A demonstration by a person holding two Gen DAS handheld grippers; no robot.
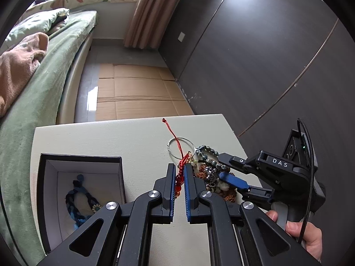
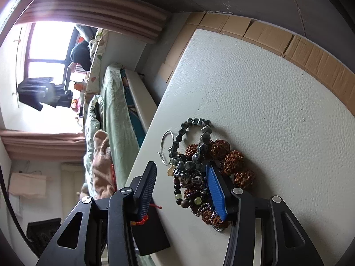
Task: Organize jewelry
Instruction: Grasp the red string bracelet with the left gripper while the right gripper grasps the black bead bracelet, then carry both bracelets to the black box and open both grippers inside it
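Closest to the left wrist camera, the left gripper (image 1: 178, 175) has its two jaws pinched nearly together on the red cord bracelet (image 1: 179, 173), gripping the knotted, beaded part. From that grip the cord's long axis runs straight away from the camera, over a thin silver hoop (image 1: 177, 147) and out to a small knot near the far edge of the white table (image 1: 99, 139).

Using the jewelry pile (image 1: 210, 177) as the landmark: the red bracelet lies at its left edge, touching or tangled with it, I cannot tell which. The black box (image 1: 51, 166) sits well to the left of the pile, open, with a blue braided bracelet (image 1: 77, 199) already inside. The right gripper (image 2: 179, 185) comes at the pile from the right with its jaws wide apart, holding nothing; one blue pad (image 2: 215, 190) rests down among the brown seed beads (image 2: 233, 161) and grey stone beads (image 2: 188, 137), and the other stands off on the pile's far side.

My judgement: the left gripper is the one to carry the red bracelet, since it already has it and the box is on its side. The move turns on lifting along the cord's length so the tail slides clear of the hoop, then swinging left to the box. The right gripper looks placed to pin the pile down meanwhile.
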